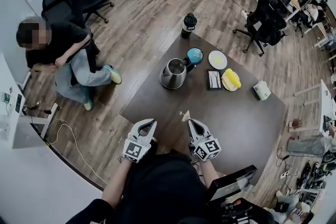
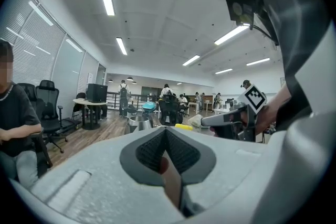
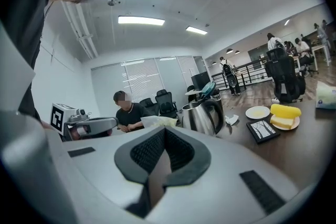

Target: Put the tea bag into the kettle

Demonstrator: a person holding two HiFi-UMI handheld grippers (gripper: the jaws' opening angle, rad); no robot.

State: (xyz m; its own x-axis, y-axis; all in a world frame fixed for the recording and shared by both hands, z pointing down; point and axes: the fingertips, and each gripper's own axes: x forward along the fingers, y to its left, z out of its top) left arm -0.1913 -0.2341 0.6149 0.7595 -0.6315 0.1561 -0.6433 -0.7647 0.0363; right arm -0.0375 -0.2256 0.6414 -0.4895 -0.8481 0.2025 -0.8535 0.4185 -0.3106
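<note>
The tea bag is lying on the dark desk, on the person's near side of it and well apart from the kettle. It is showing as a small, pale, creamy-white scrap with a crumpled outline. In the right gripper view it is peeking over the jaw tips, mostly to their left.

The right gripper is pointing at the tea bag with its tips just beside it; whether they are touching it cannot be told. Its jaws are pressing together with nothing between the pads. The left gripper is hovering alongside, near the desk's edge, and its jaws are likewise meeting on nothing.

The kettle is standing upright further up the desk, steel-bodied, with its teal lid tipped open.
</note>
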